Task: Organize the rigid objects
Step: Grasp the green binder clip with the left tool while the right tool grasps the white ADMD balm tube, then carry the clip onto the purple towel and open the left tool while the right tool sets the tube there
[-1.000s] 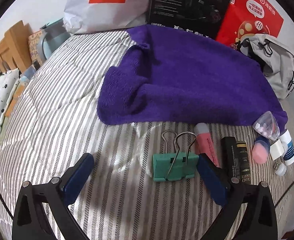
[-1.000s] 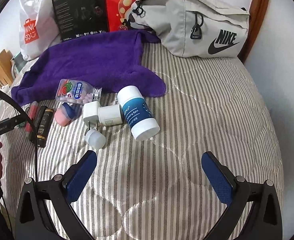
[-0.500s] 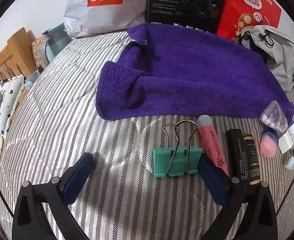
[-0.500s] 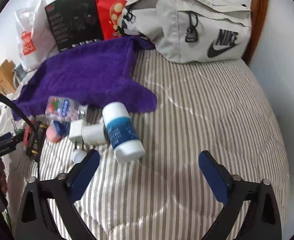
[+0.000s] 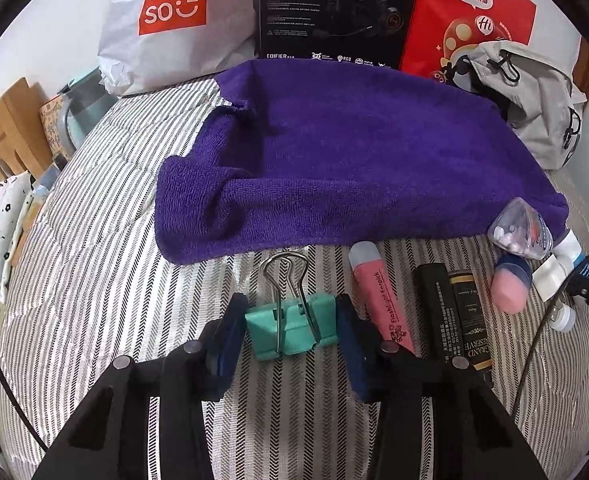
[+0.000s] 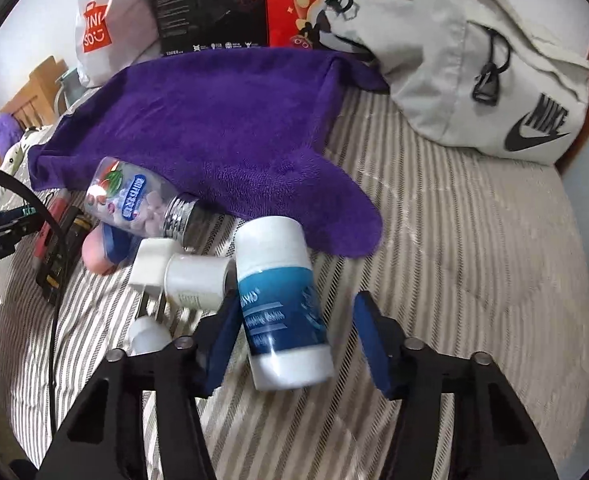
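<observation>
Your left gripper [image 5: 290, 334] has its jaws pinching the green binder clip [image 5: 290, 330] on the striped bed [image 5: 94, 280]. Your right gripper [image 6: 296, 340] has its jaws around the blue-and-white bottle [image 6: 282, 308] — the left pad touches, the right stands apart. Farther lies the purple towel [image 5: 354, 168].

We see a striped quilted bed [image 5: 106, 208] — white wall [image 5: 54, 20] behind | wooden headboard [image 5: 10, 136] at left
</observation>
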`<state>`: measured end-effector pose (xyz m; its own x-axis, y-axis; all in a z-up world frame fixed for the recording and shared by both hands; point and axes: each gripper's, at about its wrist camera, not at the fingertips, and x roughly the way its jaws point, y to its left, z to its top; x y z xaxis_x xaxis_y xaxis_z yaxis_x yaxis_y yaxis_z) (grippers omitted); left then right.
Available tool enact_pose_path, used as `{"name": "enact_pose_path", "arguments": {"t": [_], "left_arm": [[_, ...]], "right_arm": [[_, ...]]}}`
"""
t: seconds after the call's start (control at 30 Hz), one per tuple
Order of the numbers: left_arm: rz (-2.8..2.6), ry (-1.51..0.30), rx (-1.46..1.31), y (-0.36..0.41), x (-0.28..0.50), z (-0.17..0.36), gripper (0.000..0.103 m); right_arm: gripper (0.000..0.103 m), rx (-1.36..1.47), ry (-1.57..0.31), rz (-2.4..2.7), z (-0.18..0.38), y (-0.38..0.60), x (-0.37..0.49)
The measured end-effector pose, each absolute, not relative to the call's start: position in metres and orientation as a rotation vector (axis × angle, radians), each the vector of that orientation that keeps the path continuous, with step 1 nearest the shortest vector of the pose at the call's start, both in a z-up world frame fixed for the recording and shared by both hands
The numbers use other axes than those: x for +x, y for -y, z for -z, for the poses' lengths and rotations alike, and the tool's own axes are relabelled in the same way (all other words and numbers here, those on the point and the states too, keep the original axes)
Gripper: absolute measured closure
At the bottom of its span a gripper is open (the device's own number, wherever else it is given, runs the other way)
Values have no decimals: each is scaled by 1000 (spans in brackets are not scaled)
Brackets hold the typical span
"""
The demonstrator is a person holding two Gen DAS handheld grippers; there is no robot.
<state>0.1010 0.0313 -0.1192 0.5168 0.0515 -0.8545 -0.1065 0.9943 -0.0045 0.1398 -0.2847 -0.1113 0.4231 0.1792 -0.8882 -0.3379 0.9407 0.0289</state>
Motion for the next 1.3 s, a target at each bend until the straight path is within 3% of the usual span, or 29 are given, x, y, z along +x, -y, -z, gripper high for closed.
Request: {"name": "enact_pose_path", "arguments": {"t": [0.17,0.47,1.3], "left_arm": [[-90,-1024,-56,-30,101,120,61],[-32,-1027,-118,-40,100,119,61],[-9,-933,-161,-73,131,55,61]], "right_arm": [[60,-116,-1072,-335,113,292,141],[65,-36,-1102,-297,104,313,123],[67,-33,-1011,-410,39,286,158]]}}
